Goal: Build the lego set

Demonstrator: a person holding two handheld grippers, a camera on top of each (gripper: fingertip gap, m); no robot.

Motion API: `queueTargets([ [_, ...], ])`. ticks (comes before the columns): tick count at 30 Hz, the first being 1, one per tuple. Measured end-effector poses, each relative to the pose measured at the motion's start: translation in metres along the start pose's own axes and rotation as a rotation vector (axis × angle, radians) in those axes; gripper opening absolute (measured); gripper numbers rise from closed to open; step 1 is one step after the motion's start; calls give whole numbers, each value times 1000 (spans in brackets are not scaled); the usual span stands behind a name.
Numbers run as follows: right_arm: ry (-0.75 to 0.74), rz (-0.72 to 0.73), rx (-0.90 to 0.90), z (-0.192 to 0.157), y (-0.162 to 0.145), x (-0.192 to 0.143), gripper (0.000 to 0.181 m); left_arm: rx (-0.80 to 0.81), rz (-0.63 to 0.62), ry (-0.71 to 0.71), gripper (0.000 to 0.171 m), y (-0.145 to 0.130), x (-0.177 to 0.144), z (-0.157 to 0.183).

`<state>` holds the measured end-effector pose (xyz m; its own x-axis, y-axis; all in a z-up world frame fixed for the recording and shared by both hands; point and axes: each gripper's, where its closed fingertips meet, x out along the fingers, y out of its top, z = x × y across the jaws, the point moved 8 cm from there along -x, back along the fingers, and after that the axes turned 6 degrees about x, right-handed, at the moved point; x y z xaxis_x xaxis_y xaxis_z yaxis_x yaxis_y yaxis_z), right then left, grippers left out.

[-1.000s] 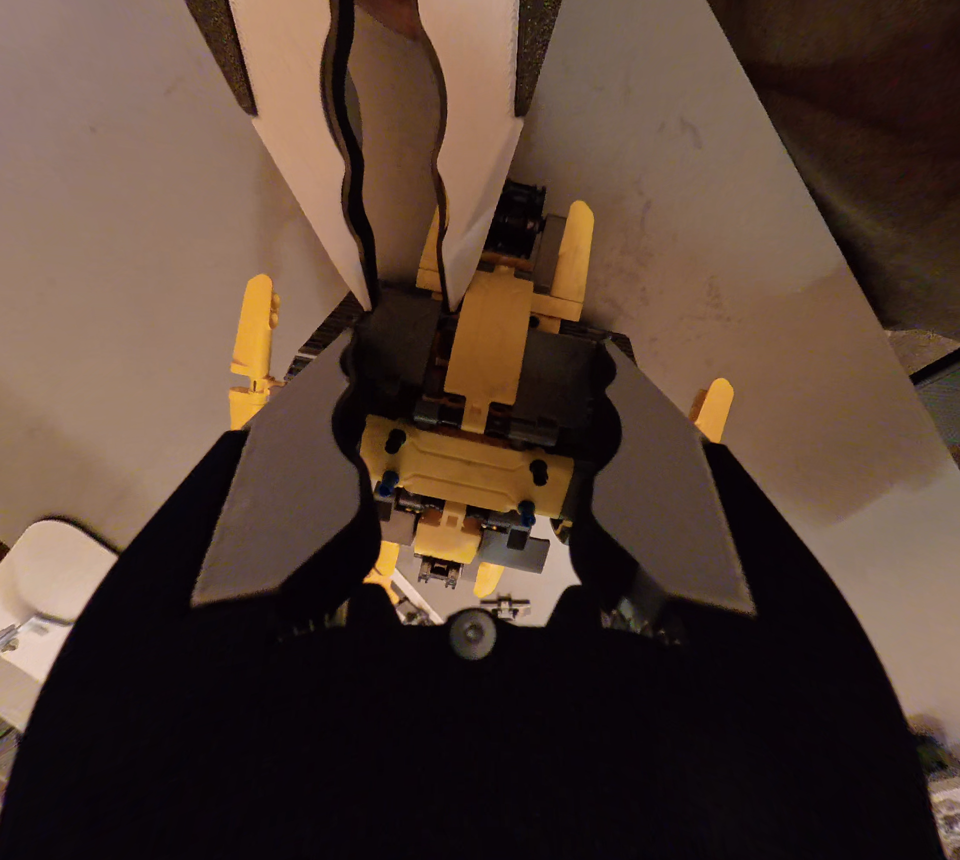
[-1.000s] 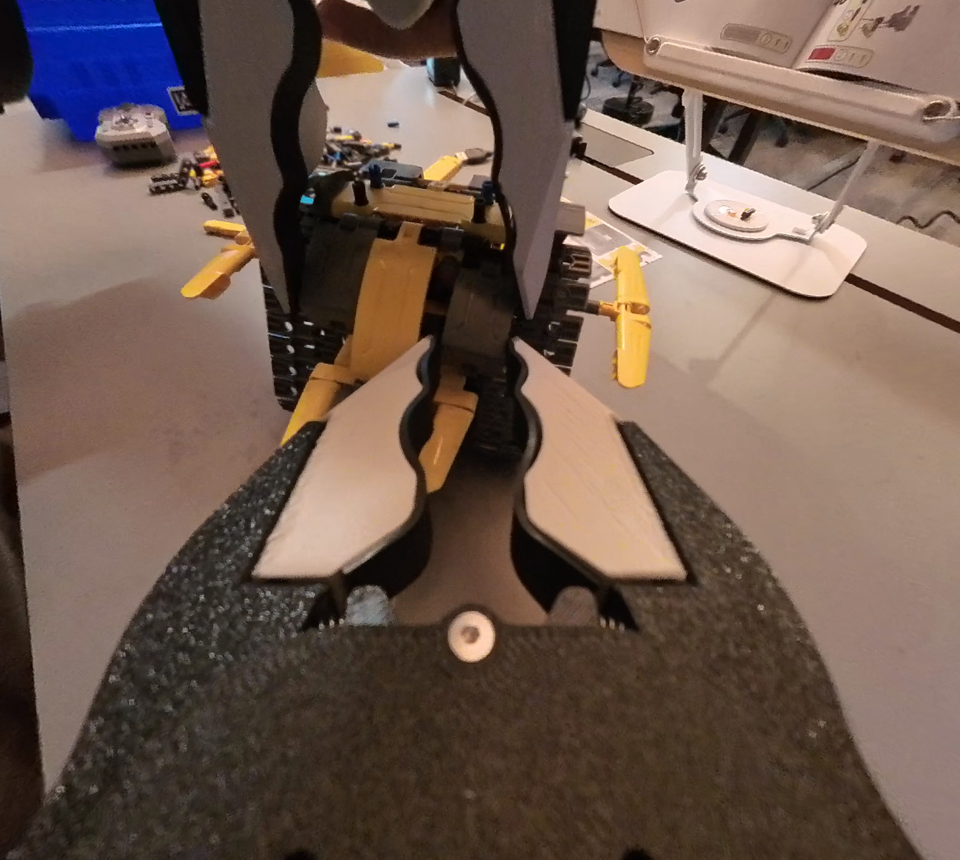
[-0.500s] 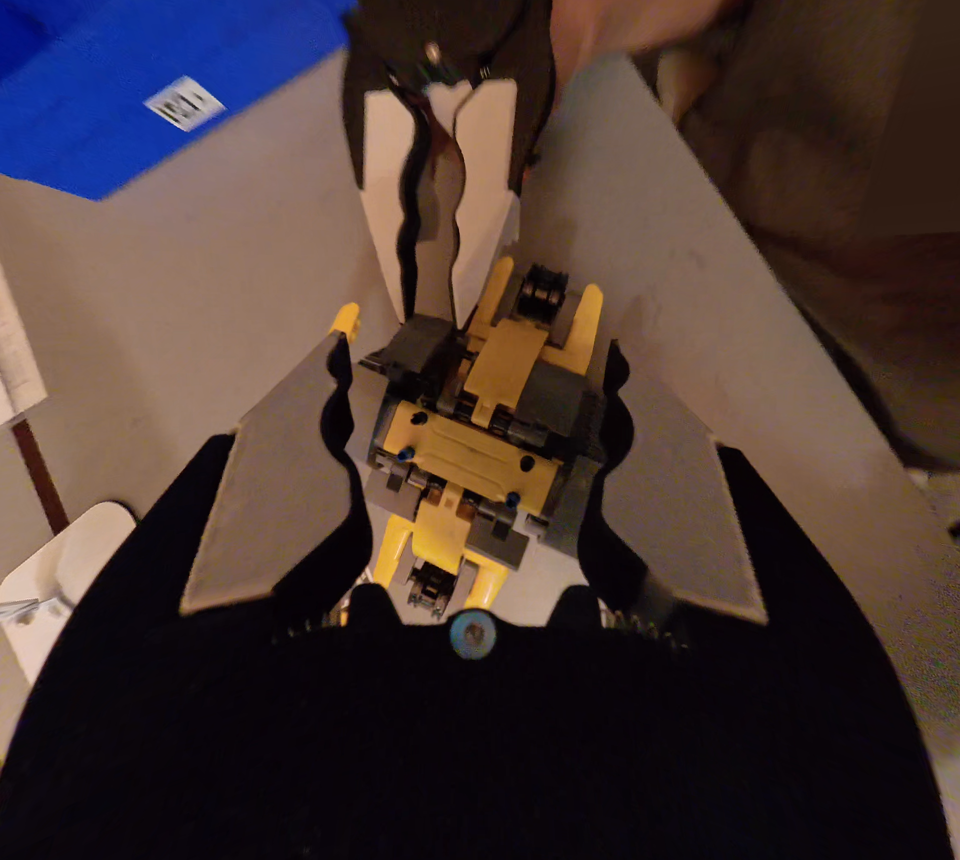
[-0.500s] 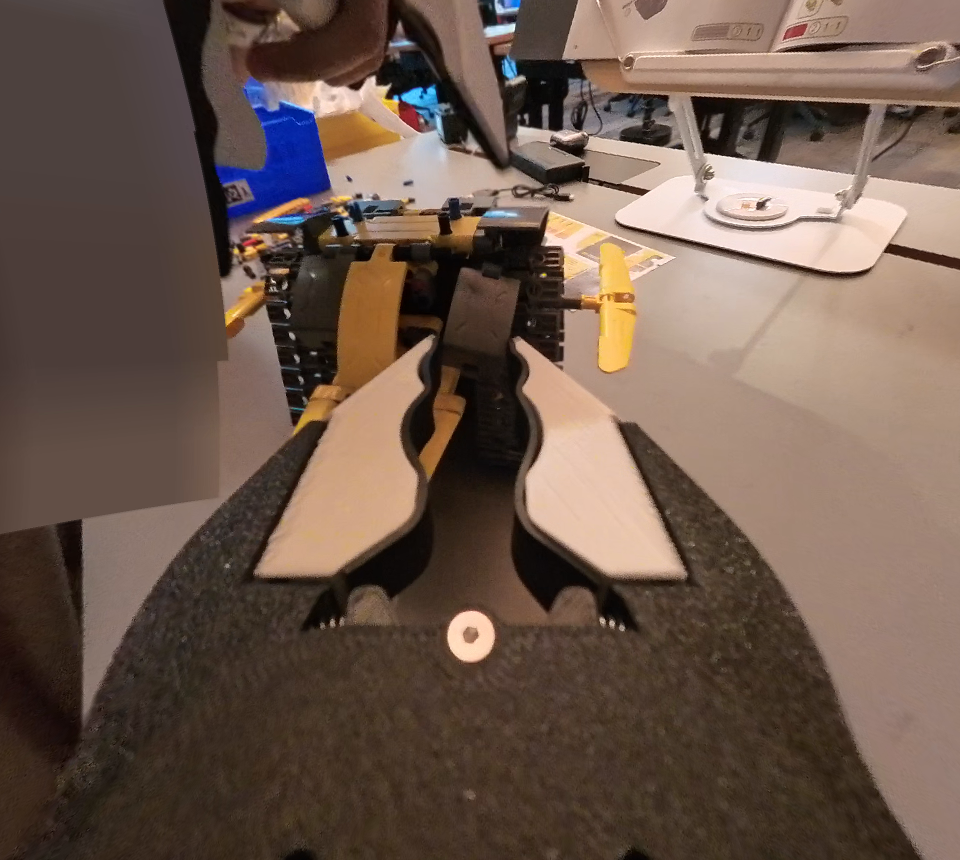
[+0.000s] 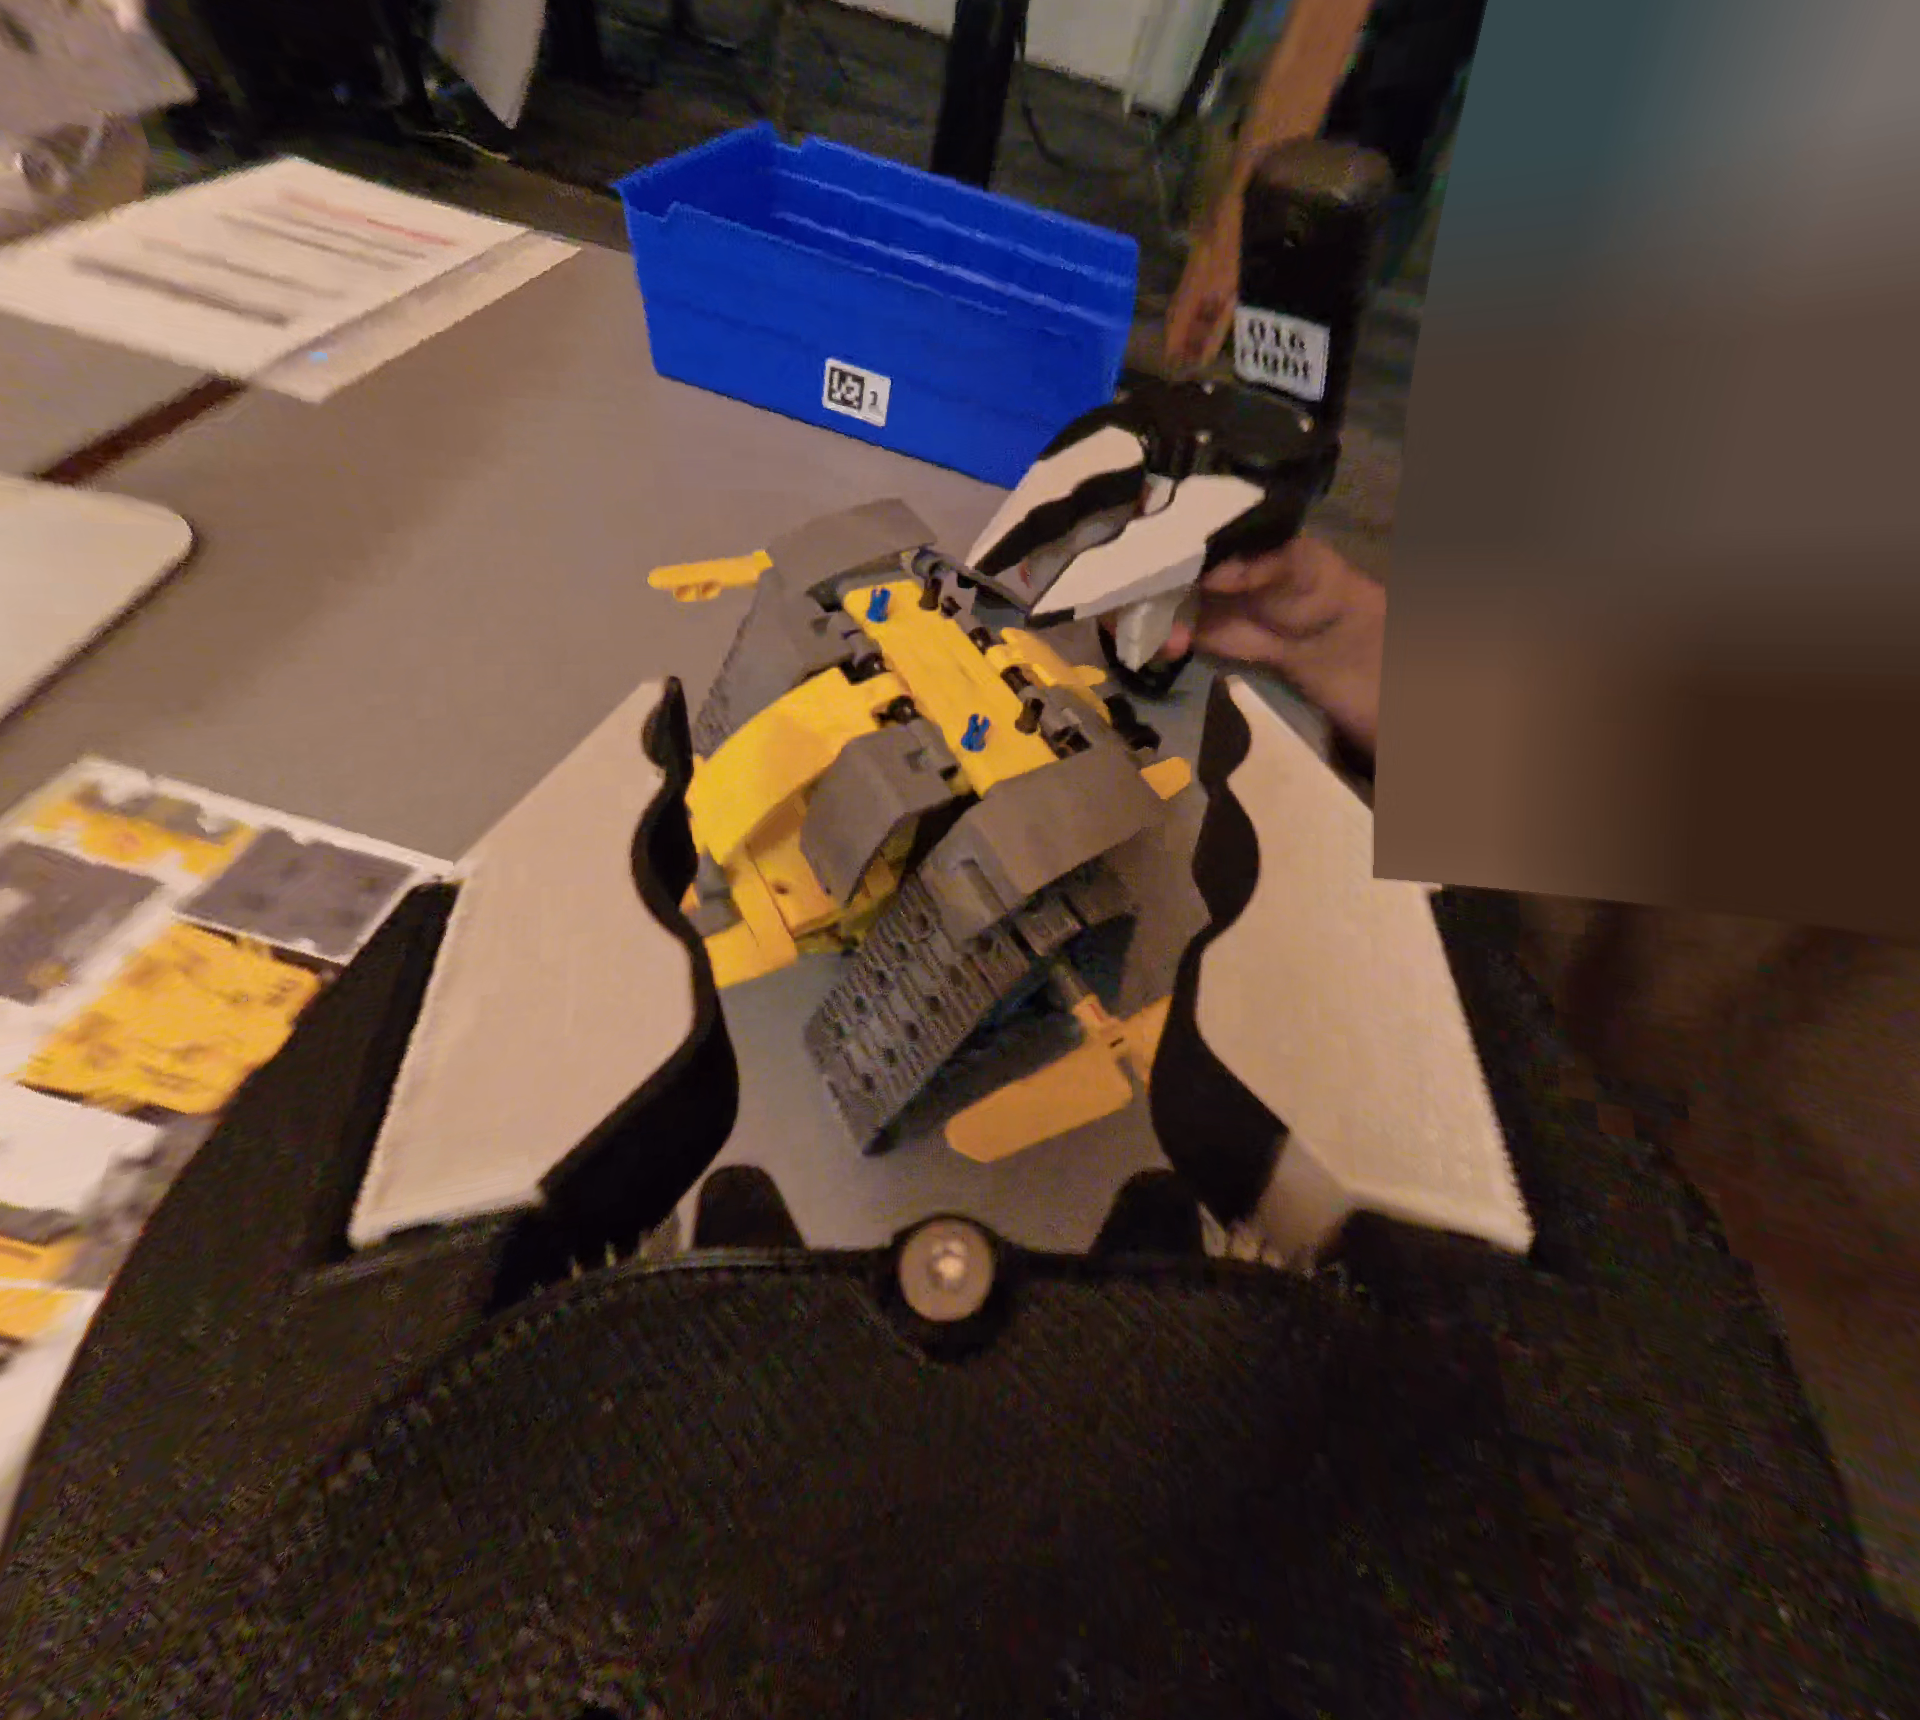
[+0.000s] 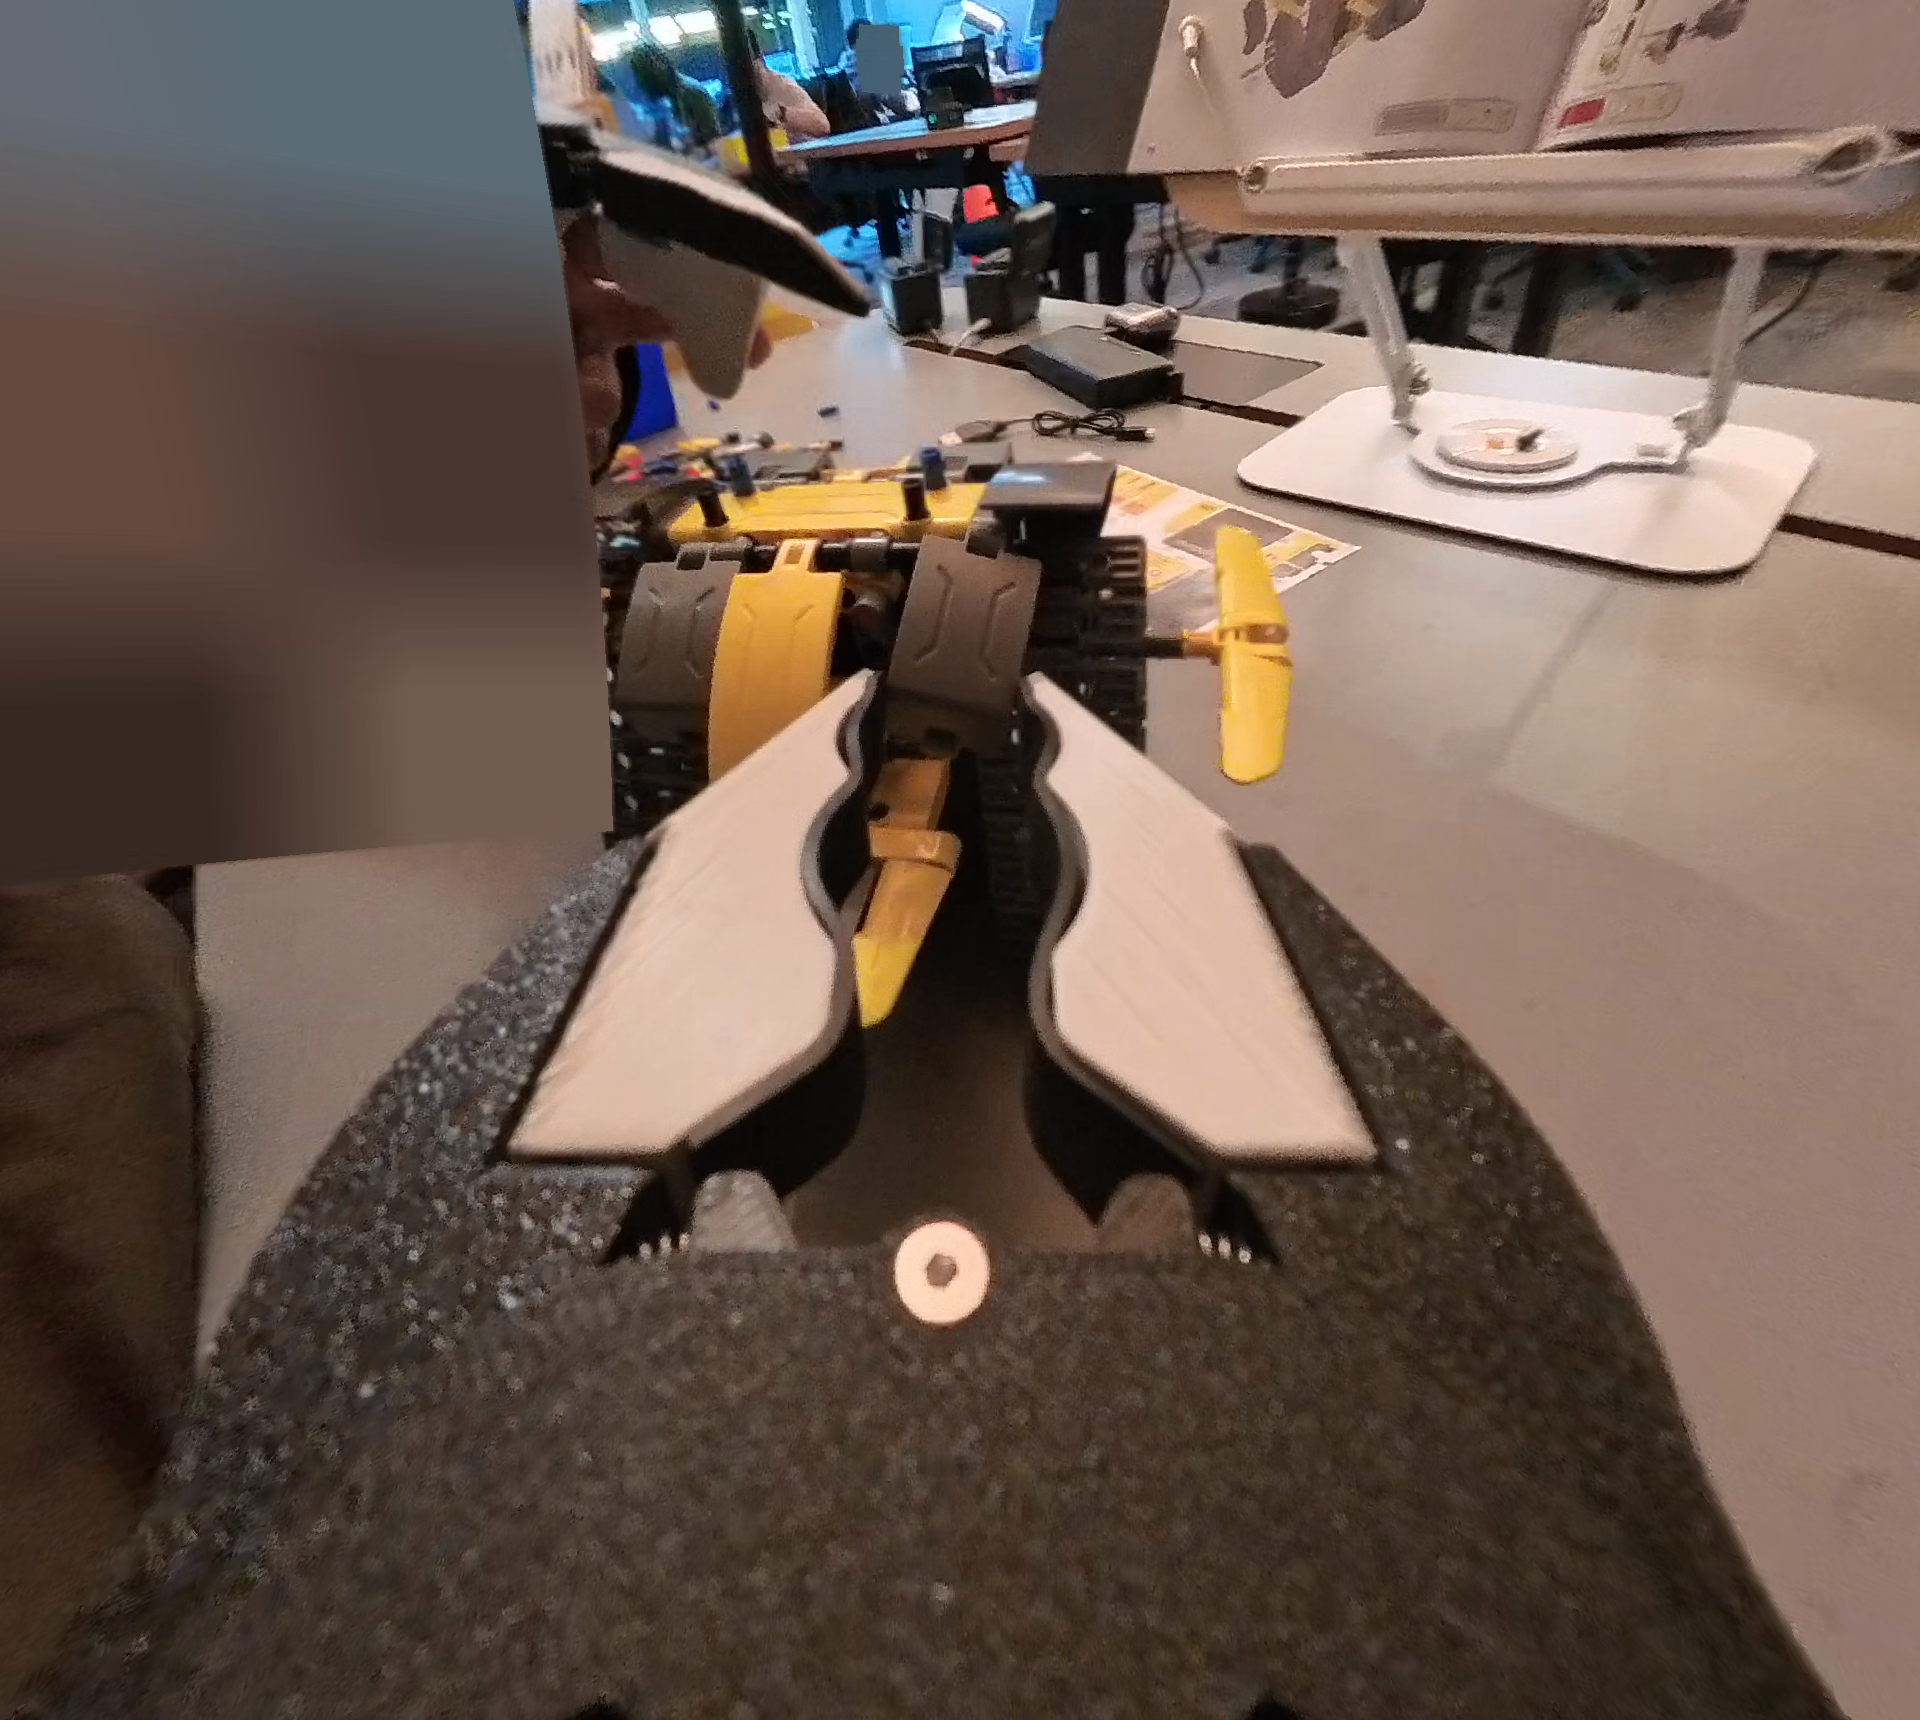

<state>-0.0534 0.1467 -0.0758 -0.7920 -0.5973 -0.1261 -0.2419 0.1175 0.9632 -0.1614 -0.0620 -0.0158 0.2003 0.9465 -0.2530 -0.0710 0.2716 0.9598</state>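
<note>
A yellow and dark grey brick vehicle with black tracks stands on the grey table. My left gripper is open wide and empty, held above and back from the model, which shows between its fingers. In the right wrist view, my right gripper is shut on a dark grey curved panel at the near end of the model. The right gripper also shows in the left wrist view, at the model's far end, with a hand behind it. The left gripper shows raised at the upper left in the right wrist view, partly hidden by a blurred patch.
A blue bin stands behind the model. An open instruction booklet rests on a white stand. A printed sheet lies flat nearby. A loose yellow part, small bricks, and black boxes with a cable lie on the table.
My left gripper has lifted off the model and drawn back, its view swinging from straight down to across the table. The right gripper has kept its hold and barely moved.
</note>
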Motion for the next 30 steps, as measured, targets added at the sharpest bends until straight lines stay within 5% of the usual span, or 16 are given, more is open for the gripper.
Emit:
queueTargets([
  [15,-62,-27,-115,-8,-3,2,24,-36,-161,129,90,-22,35,11],
  [30,-45,-26,-39,-3,-5,-7,23,-15,-151,182,84,-23,37,14],
])
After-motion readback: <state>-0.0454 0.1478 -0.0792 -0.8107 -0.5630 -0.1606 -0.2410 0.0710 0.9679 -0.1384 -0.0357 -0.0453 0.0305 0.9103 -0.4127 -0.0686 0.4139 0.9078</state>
